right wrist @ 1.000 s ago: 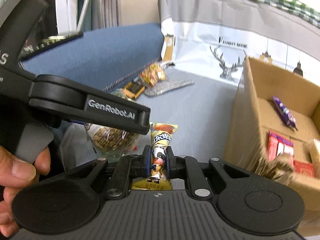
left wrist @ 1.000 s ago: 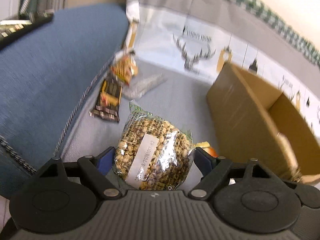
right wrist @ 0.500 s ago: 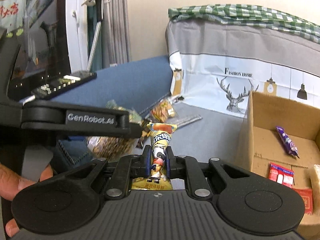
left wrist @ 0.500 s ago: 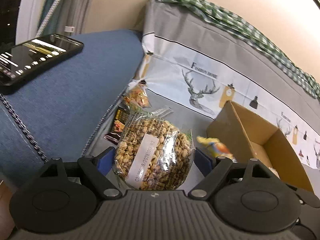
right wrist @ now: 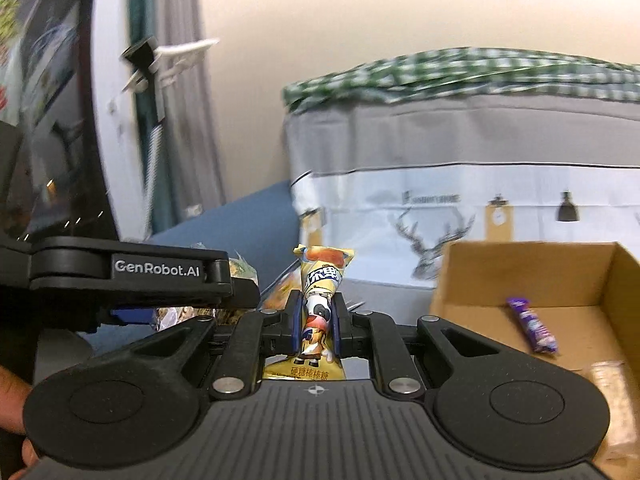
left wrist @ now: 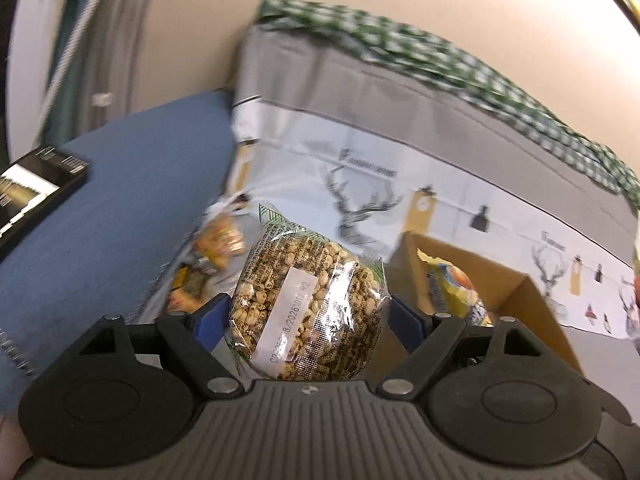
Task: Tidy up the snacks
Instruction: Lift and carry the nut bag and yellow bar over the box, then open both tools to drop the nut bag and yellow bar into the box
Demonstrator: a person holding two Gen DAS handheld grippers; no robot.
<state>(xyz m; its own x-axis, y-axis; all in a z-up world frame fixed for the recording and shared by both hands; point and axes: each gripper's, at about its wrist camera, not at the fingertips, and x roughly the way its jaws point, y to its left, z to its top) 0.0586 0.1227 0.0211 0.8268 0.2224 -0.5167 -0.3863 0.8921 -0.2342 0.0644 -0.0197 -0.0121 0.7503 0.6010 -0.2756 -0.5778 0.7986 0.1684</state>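
My left gripper (left wrist: 308, 316) is shut on a clear bag of puffed grain snack (left wrist: 308, 304) with a white label, held up off the sofa seat. My right gripper (right wrist: 316, 320) is shut on a yellow candy packet (right wrist: 320, 300) with a cartoon cow, and that packet also shows in the left wrist view as the yellow packet (left wrist: 456, 288) in front of the cardboard box (left wrist: 516, 292). In the right wrist view the cardboard box (right wrist: 528, 268) stands open to the right and holds a purple bar (right wrist: 532, 324). The left gripper's body (right wrist: 132, 276) sits just left of my right one.
Several small snack packets (left wrist: 216, 244) lie on the grey seat by the blue armrest (left wrist: 100, 216). A phone (left wrist: 28, 192) rests on the armrest. A deer-print cover (right wrist: 460, 216) hangs on the sofa back under a green checked cloth (right wrist: 460, 76). A person's fingers (right wrist: 12, 400) hold the left tool.
Both grippers have risen with their snacks, and the views have tilted up toward the sofa back and wall. The box now sits lower in both views. Neither grip has changed.
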